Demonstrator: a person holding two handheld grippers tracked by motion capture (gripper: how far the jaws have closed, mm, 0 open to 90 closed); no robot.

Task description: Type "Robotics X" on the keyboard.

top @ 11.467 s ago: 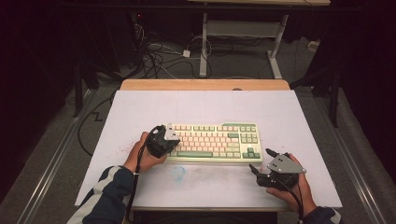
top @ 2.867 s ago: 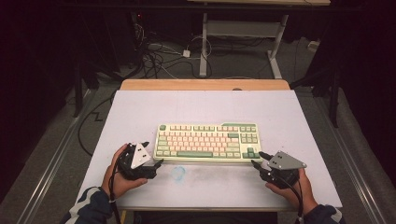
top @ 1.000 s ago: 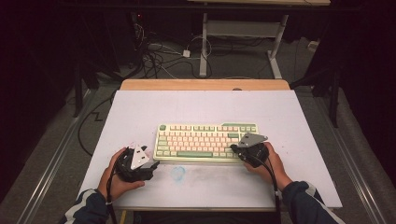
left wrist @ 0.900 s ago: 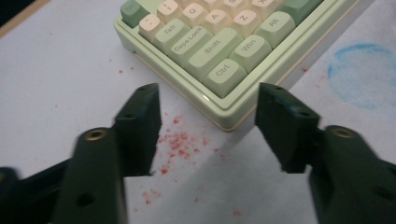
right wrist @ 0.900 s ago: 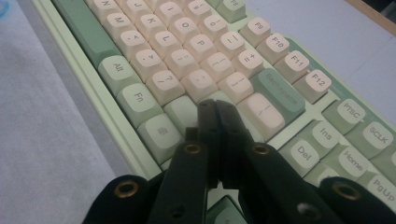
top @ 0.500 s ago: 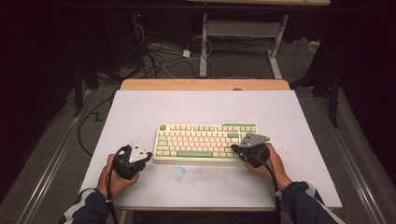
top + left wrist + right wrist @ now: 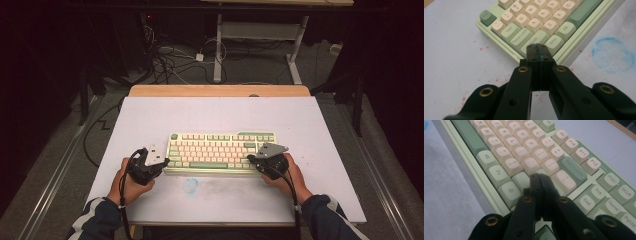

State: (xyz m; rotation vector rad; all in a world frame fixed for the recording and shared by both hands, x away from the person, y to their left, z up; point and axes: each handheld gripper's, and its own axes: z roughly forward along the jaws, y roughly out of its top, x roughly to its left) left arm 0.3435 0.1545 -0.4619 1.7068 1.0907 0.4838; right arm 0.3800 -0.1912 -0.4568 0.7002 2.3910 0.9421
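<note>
A green-and-cream mechanical keyboard [image 7: 222, 153] lies at the middle of the high view on a white sheet-covered table [image 7: 320, 130], with a faint blue ring-shaped smudge [image 7: 190, 185] on the sheet just below its lower edge, left of centre. The black left gripper [image 7: 162, 163] sits at the keyboard's lower left corner and the black right gripper [image 7: 251, 159] over its right end, each borne by a hand that enters from the bottom of the frame. Above the table's far wooden edge [image 7: 220, 90], in the upper part of the frame, a tangle of dark cables [image 7: 167, 57] lies on the floor left of a white metal desk frame [image 7: 260, 35].
</note>
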